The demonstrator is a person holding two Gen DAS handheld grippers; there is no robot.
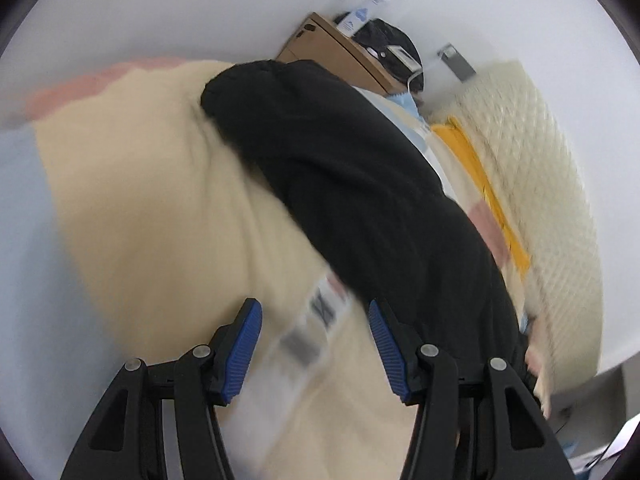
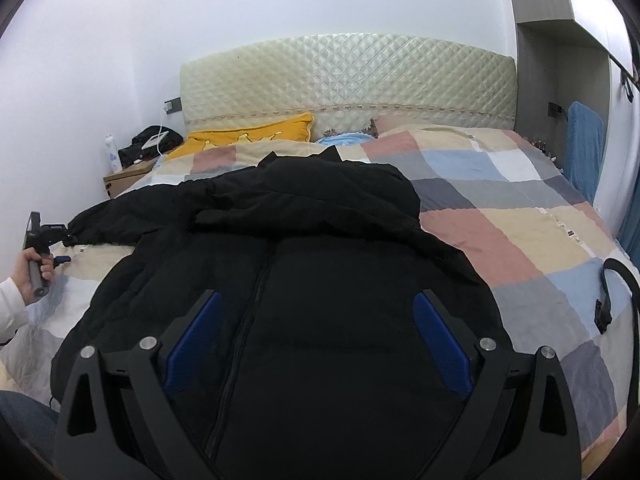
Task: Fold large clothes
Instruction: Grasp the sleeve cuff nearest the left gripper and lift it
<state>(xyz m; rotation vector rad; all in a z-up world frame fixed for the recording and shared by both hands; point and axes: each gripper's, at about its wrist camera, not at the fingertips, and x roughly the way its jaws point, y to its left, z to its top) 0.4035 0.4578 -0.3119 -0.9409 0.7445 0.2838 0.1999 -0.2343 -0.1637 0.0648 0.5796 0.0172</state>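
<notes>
Black padded zip-front jacket (image 2: 280, 264) sprawls unfolded on the patchwork checked quilt (image 2: 500, 216), one sleeve out toward nine o'clock beside the left gripper (image 1: 316, 344), both it and the right gripper (image 2: 316, 344) gaping empty, folding barely begun

Room: plain white walls (image 2: 300, 8), evenly lit. A bed (image 2: 520, 232) fills most of the floor area and carries a patchwork quilt in beige, pink, blue and grey squares. A cream quilted headboard (image 2: 348, 76) stands against the far wall, with a yellow pillow (image 2: 248, 136) just below it. A wooden nightstand (image 2: 124, 182) sits beside the bed on the left, a wall socket (image 2: 173, 105) above it. A grey wardrobe (image 2: 560, 60) occupies the right corner
</notes>
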